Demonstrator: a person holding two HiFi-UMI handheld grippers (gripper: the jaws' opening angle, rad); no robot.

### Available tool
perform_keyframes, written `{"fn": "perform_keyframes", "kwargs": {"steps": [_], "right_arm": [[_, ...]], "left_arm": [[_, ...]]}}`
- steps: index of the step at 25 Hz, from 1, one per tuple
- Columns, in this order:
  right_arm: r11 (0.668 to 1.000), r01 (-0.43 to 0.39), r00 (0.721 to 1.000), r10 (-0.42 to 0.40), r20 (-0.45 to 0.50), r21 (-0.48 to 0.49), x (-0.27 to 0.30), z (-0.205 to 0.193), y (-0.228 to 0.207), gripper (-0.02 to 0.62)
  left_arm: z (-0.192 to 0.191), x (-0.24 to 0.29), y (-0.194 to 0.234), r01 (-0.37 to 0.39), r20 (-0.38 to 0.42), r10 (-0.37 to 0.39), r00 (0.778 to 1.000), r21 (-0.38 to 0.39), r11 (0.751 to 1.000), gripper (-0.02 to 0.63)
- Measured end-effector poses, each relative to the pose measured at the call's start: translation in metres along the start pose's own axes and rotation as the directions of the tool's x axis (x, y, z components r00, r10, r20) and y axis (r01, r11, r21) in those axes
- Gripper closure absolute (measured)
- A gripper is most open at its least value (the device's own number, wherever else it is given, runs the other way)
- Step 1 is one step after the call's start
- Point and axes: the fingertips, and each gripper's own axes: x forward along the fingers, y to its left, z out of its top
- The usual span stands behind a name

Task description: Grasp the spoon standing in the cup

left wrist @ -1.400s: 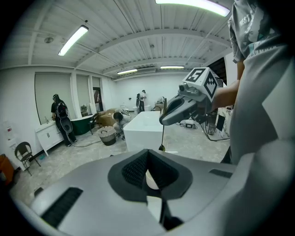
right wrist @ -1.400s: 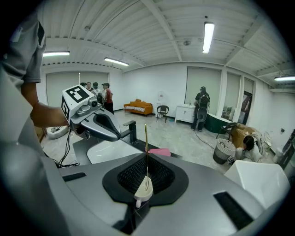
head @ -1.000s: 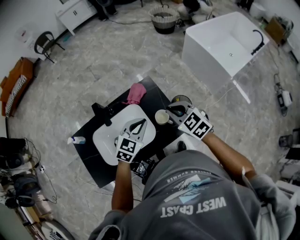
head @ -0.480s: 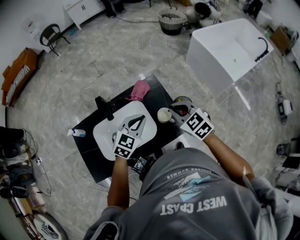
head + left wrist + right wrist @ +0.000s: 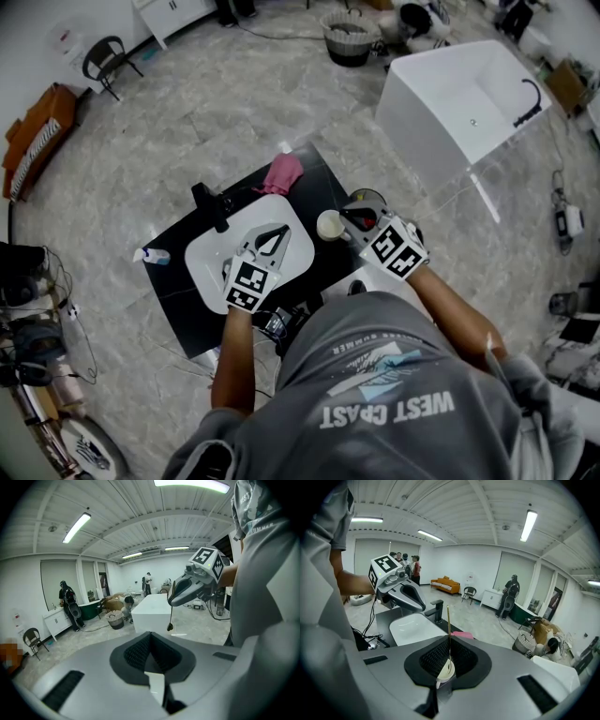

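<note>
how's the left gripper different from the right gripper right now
The right gripper is shut on the spoon, clamping its thin gold handle; the left gripper is shut with nothing between its jaws. The left gripper hangs over the white sink; the right gripper hangs over the cup beside it. Both have their jaws together.

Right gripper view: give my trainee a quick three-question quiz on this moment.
1. True or false: the right tool is shut on the spoon.
2. The left tool hangs over: A) the sink B) the pink cloth C) the faucet.
3. Fill in: the cup stands on the black ____.
Key: 1 true; 2 A; 3 counter.
</note>
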Motion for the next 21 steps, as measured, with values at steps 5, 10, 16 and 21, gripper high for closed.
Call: {"fn": "perform_keyframes", "kwargs": {"steps": [5, 10, 16, 21], "right_arm": [[1.000, 0.004, 1.000, -0.004, -0.003, 0.010, 0.001, -0.001, -0.001, 0.561], [1.000, 0.002, 1.000, -0.001, -0.012, 0.020, 0.004, -0.005, -0.002, 0.561], [1.000, -0.001, 1.000, 0.001, -0.014, 0.029, 0.010, -0.008, -0.004, 0.561], [0.999, -0.003, 1.000, 0.004, -0.025, 0.037, 0.015, -0.012, -0.010, 0.561]], "left_arm": [[-0.002, 0.000, 0.001, 0.002, -0.002, -0.002, 1.000, -0.004, 1.000, 0.604], [-0.004, 0.005, 0.001, 0.011, -0.007, -0.011, 1.000, -0.008, 1.000, 0.604], [-0.009, 0.008, 0.004, 0.017, -0.015, -0.017, 1.000, -0.014, 1.000, 0.604], [-0.011, 0.016, 0.007, 0.026, -0.023, -0.026, 0.999, -0.025, 0.999, 0.604]]}}
